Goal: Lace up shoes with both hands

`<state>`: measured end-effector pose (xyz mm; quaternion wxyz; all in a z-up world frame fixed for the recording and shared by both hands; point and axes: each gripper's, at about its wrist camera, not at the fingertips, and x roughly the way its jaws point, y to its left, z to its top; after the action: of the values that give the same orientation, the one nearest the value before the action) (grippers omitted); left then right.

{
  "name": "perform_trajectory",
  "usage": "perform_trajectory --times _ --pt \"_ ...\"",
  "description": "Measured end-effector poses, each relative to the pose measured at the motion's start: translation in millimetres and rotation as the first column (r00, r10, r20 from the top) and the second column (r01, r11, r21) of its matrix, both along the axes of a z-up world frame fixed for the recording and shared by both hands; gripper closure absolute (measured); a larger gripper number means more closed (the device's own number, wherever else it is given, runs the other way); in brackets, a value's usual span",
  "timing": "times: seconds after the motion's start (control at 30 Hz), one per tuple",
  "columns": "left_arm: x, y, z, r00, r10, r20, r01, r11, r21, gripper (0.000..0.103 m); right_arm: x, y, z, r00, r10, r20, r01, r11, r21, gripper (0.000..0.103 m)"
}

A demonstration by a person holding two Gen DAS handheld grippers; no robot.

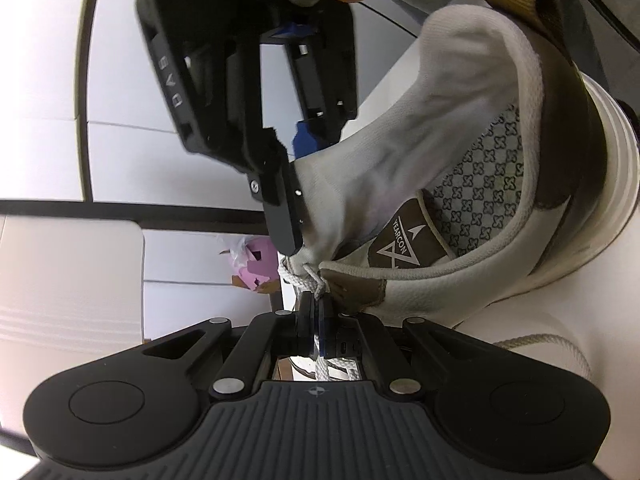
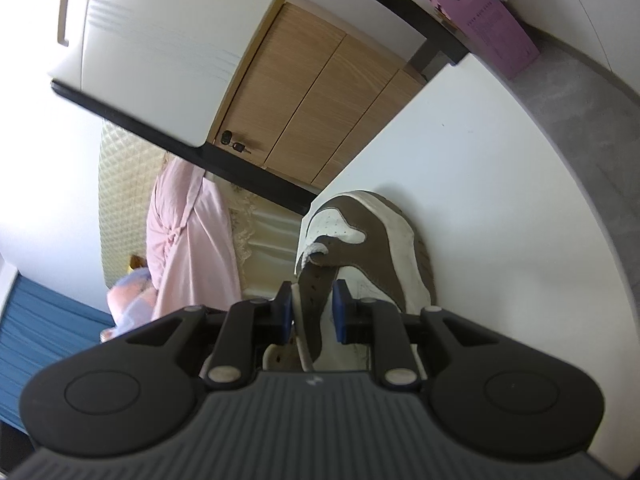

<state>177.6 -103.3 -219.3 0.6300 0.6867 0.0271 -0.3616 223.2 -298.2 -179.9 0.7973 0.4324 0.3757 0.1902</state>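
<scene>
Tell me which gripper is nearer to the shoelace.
Left. The left gripper is shut on the shoelace right at the eyelet. The right gripper is clamped on the shoe's tongue, just above the lace.

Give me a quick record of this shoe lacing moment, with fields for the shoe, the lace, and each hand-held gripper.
shoe: white and brown sneaker lying on a white table
lace: white shoelace at an eyelet by the tongue
left hand-held gripper: shut on the shoelace
right hand-held gripper: clamped on the shoe's brown eyelet flap
</scene>
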Motion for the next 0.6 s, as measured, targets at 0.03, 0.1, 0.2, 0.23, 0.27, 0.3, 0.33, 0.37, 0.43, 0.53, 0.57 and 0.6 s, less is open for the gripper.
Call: perform_trajectory --times 0.03,0.1,0.2,0.23,0.27,0.3,0.33,0.37,0.43,0.53,0.57,0.6 --pt "0.0 -0.3 0.1 1.000 -0.007 0.002 0.007 1.000 0.009 0.101 0.0 1.4 1.6 1.000 0.007 0.007 -0.006 1.000 -0.018 0.082" --pt "0.3 -0.2 0.7 1.000 -0.013 0.000 0.013 1.000 0.016 0.101 -0.1 3.9 4.0 1.000 0.018 0.019 -0.017 0.999 -0.047 0.082" --pt "1.6 -0.2 3.3 1.000 -0.013 -0.014 0.013 1.000 0.012 0.101 -0.2 4.4 4.1 0.999 0.025 0.024 -0.023 0.998 -0.059 0.082" --pt "1.9 -0.3 4.2 1.000 -0.014 -0.017 0.014 1.000 0.014 0.101 -0.2 4.1 3.7 0.999 0.025 0.024 -0.024 0.998 -0.058 0.082" --pt "2.1 -0.4 5.1 1.000 -0.015 -0.020 0.016 1.000 0.015 0.101 -0.1 3.7 3.3 0.999 0.026 0.023 -0.025 0.998 -0.057 0.082" --pt "2.4 -0.5 6.0 1.000 -0.017 -0.022 0.017 1.000 0.016 0.101 -0.1 3.4 3.0 0.999 0.026 0.023 -0.025 0.998 -0.056 0.082" --pt "2.7 -0.7 6.7 1.000 -0.017 -0.024 0.017 1.000 0.016 0.101 0.0 3.2 2.8 0.999 0.026 0.022 -0.025 0.998 -0.054 0.082" --pt "2.9 -0.9 7.3 1.000 -0.017 -0.026 0.018 1.000 0.017 0.101 0.0 3.0 2.7 0.999 0.026 0.021 -0.025 0.998 -0.053 0.082" --pt "2.4 -0.9 7.1 0.999 -0.030 -0.019 0.031 0.999 0.031 0.101 0.0 2.9 2.5 0.999 0.027 0.020 -0.026 0.998 -0.052 0.082" --pt "4.0 -3.9 8.5 0.999 -0.030 -0.025 0.031 0.999 0.038 0.101 -0.3 3.3 3.4 0.999 0.032 0.020 -0.031 0.998 -0.057 0.082" --pt "4.5 -5.3 8.8 0.999 -0.027 -0.026 0.028 0.999 0.037 0.101 -0.3 3.3 3.5 0.999 0.032 0.020 -0.031 0.998 -0.058 0.082" --pt "4.9 -6.7 9.2 0.999 -0.022 -0.028 0.023 0.999 0.035 0.101 -0.2 3.7 3.9 0.999 0.034 0.021 -0.033 0.998 -0.061 0.082"
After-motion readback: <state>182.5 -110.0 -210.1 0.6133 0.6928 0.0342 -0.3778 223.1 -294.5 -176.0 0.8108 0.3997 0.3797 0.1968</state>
